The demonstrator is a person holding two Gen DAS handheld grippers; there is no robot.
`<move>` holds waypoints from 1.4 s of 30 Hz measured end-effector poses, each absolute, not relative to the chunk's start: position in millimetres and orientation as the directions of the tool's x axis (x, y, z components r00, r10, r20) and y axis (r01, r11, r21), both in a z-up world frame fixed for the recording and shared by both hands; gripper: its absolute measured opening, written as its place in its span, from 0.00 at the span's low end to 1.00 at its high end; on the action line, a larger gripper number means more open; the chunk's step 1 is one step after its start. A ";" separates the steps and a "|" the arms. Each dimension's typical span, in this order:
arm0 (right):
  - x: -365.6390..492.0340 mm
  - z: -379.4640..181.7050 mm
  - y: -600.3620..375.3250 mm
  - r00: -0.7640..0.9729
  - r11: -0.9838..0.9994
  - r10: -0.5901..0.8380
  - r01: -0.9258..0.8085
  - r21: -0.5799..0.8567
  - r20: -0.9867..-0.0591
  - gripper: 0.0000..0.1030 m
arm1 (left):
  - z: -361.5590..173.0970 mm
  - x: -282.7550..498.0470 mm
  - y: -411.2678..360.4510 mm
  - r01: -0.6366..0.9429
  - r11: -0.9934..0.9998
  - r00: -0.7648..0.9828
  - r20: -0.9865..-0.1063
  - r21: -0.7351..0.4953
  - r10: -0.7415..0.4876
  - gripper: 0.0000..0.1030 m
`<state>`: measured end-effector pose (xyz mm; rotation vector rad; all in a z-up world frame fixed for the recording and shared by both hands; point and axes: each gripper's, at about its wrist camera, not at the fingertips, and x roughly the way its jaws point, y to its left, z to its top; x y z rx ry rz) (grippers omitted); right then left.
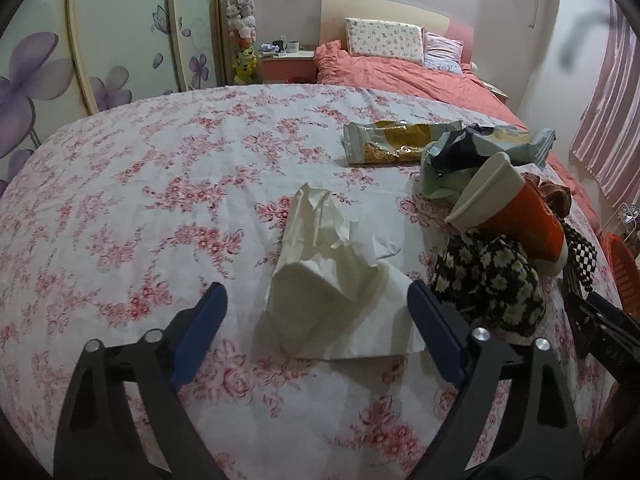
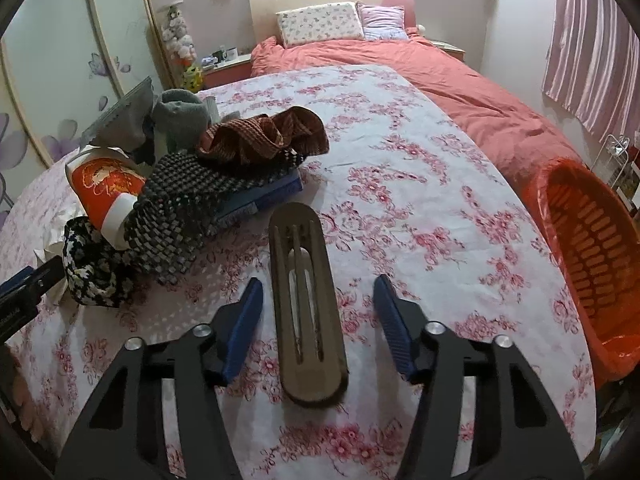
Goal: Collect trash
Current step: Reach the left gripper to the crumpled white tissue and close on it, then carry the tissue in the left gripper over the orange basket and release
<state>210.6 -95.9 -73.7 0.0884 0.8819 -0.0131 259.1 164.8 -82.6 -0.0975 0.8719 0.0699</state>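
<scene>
White crumpled tissue point(image 1: 340, 284) is seen on the floral sheet point(image 1: 160, 208), between the widely spread, untouching fingers of the left gripper point(image 1: 316, 308). A brown slotted tray point(image 2: 306, 300) is straddled, ungripped, by the half-open right gripper point(image 2: 318, 300).

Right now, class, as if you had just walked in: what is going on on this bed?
A person is clearing trash off a floral sheet with a gripper in each hand. The left gripper is open around a crumpled white tissue, not gripping it. The right gripper is open, straddling a flat brown slotted object without touching it. A paper cup, snack wrappers and some clothes lie untouched. An orange basket waits at the bed's edge.
</scene>
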 end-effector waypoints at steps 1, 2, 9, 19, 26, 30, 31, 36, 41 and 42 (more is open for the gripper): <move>211.3 -74.0 -95.9 0.636 0.996 0.022 0.049 0.069 -0.772 0.47 | -84.4 261.0 164.5 -0.099 0.993 0.636 -0.772 -0.060 0.017 0.80; 211.5 -74.1 -95.6 0.636 0.997 0.021 0.048 0.067 -0.771 0.44 | -86.4 263.3 163.8 -0.097 0.993 0.631 -0.776 -0.064 0.012 0.79; 213.7 -74.5 -92.0 0.637 0.998 0.019 0.038 0.057 -0.771 0.32 | -93.1 273.0 161.0 -0.099 0.992 0.619 -0.785 -0.082 -0.003 0.73; 214.1 -73.0 -97.0 0.646 0.996 0.050 0.026 0.087 -0.762 0.28 | -86.0 273.1 170.7 -0.099 0.989 0.640 -0.768 -0.111 -0.022 0.34; 213.6 -74.7 -97.0 0.643 0.996 0.058 0.020 0.092 -0.764 0.28 | -76.3 266.9 171.7 -0.107 0.989 0.657 -0.754 -0.100 -0.005 0.33; 216.1 -76.0 -96.9 0.641 0.995 0.059 0.025 0.097 -0.765 0.29 | -74.3 265.2 172.5 -0.110 0.989 0.658 -0.753 -0.096 0.000 0.33; 215.9 -76.2 -97.3 0.641 0.995 0.058 0.026 0.097 -0.766 0.29 | -75.4 264.7 172.6 -0.110 0.989 0.656 -0.754 -0.094 0.001 0.33; 215.9 -76.2 -96.6 0.642 0.996 0.056 0.022 0.091 -0.765 0.28 | -77.1 261.8 170.9 -0.108 0.989 0.650 -0.760 -0.097 -0.003 0.33; 209.1 -73.4 -100.6 0.654 0.995 0.064 0.019 0.102 -0.753 0.27 | -64.9 257.4 171.8 -0.105 0.990 0.670 -0.743 -0.099 -0.003 0.33; 207.9 -70.9 -102.3 0.660 0.994 0.067 0.021 0.108 -0.748 0.27 | -60.1 255.8 172.0 -0.106 0.989 0.677 -0.736 -0.101 -0.002 0.33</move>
